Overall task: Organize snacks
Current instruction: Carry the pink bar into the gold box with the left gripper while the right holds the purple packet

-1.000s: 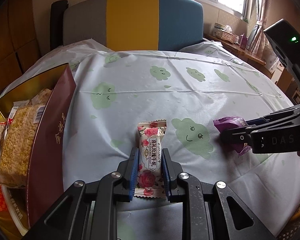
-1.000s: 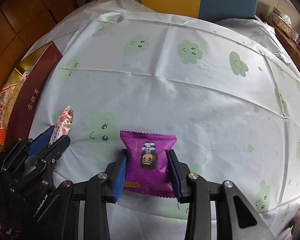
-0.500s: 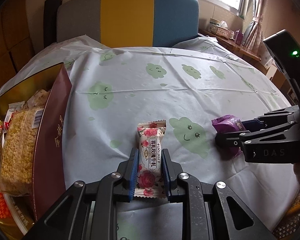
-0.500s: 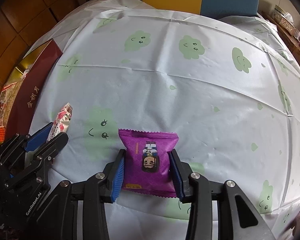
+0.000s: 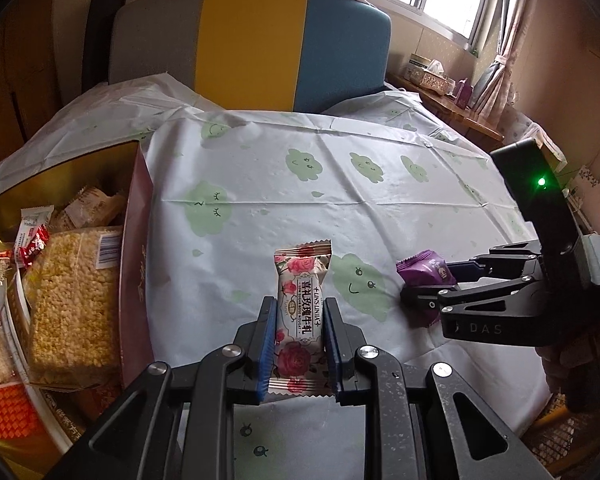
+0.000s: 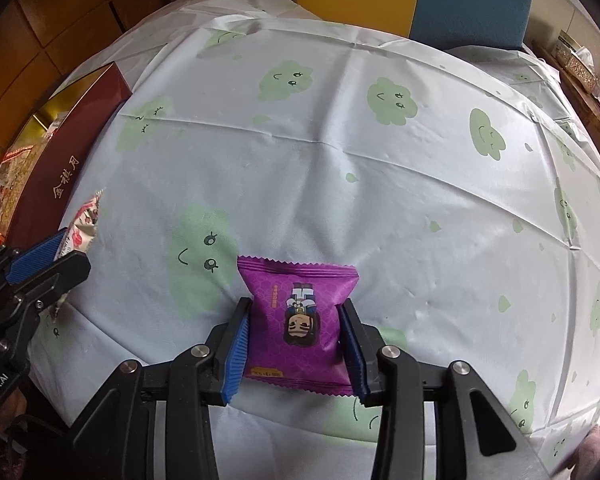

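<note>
The left hand-held gripper (image 5: 299,332) is closed narrowly on a rose-print candy bar (image 5: 301,312), its blue pads pressing both long sides of the wrapper, which points away toward the far side of the bench (image 5: 340,200). The right hand-held gripper (image 6: 296,344) is set wider, clamping a purple snack packet (image 6: 300,320) by its two side edges. Both snacks sit near the bench's near edge, over the cloud-print cloth. At the left stands an open red box (image 5: 138,280) filled with wrapped snacks.
</note>
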